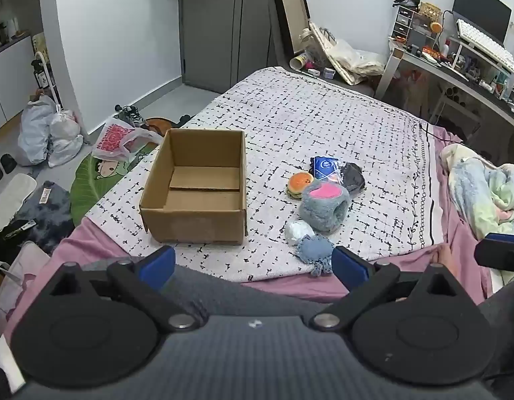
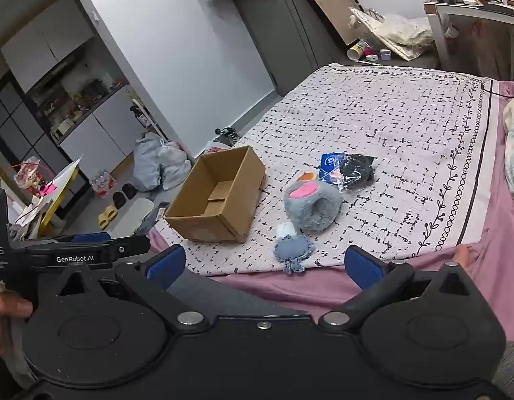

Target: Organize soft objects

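My left gripper [image 1: 253, 263] is spread wide with nothing between its blue pads [image 1: 158, 261], held over the near edge of the bed and tilted down toward it. My right gripper [image 2: 263, 263] is just as wide and just as empty, angled down at the same edge; in its view I can see the left tool off to the side with a hand [image 2: 7, 310] on its handle.

Just past the left gripper's far pad lies a small blue fringed cloth [image 1: 315, 251], nearest of the soft things. Touching it from behind is a white crumpled bundle [image 1: 298, 231], and behind that sits a grey fluffy slipper [image 1: 323, 208] with a pink inner sole, its opening turned to the right. A little burger-shaped squishy toy [image 1: 300, 183] rests against the slipper's far left side. Beyond them are a blue packet [image 1: 323, 166] and a dark item in clear wrap [image 1: 353, 175], side by side.

To the left of this cluster, well apart from it, an open cardboard box [image 1: 197, 193] stands upright on the white patterned blanket [image 1: 323, 116], with nothing inside but its own loose bottom flap. A pink sheet [image 1: 90, 236] shows beneath the blanket along the near edge. A rumpled pastel throw [image 1: 483, 186] lies at the far right.
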A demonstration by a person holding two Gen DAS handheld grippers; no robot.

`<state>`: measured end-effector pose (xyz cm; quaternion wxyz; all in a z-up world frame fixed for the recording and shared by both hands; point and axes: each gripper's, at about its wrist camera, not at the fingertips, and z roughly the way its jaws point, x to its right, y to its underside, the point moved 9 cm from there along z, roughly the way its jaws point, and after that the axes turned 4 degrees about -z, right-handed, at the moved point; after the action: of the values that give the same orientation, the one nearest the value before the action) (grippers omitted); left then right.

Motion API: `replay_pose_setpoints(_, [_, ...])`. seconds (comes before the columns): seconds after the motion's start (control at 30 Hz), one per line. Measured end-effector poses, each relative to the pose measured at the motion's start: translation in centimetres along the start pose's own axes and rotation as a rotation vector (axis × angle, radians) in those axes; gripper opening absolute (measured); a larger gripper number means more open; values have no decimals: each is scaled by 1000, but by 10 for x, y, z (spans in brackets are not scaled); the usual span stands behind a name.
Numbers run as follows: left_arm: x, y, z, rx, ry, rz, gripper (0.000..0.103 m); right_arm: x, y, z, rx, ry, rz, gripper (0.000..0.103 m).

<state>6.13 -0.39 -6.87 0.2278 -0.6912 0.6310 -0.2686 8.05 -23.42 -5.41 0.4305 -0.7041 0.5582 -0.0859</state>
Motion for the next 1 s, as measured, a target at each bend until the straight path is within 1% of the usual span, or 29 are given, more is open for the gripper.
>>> replay_pose_setpoints(0.03, [1,0,1,1,3,2,99,0,0,0,1,1,2,103])
replay_pose_setpoints(0.07, [-3,-2,-6,26,12,-19,99,0,1,-1,0,2,5,103])
replay_pose_setpoints(0.1, [-3,-2,-6,27,13,-20,99,0,1,-1,-2,1,6,103])
replay_pose_setpoints(0.13, [-3,2,-13,46,7,-25,99,0,2,-2,-3,0,6,103])
replay_pose_setpoints(0.23, [-3,4,-19,50,11,-29,99,-2,4,-4,-7,0,2,103])
replay_pose_setpoints(0.27, [-2,4,-14,38,5,-36,99,-2,5,-6,-7,3,0,103])
replay_pose_setpoints(0.3, [-3,3,-16,36,7,-33,99,-9,3,-4,-12,1,-16,103])
replay_pose_setpoints(0.4, [-3,3,-17,38,12,-34,99,-10,4,-1,-24,14,-28,103])
replay_pose_setpoints(1.0, [-4,2,-18,34,20,-34,99,-12,6,2,-40,27,-37,103])
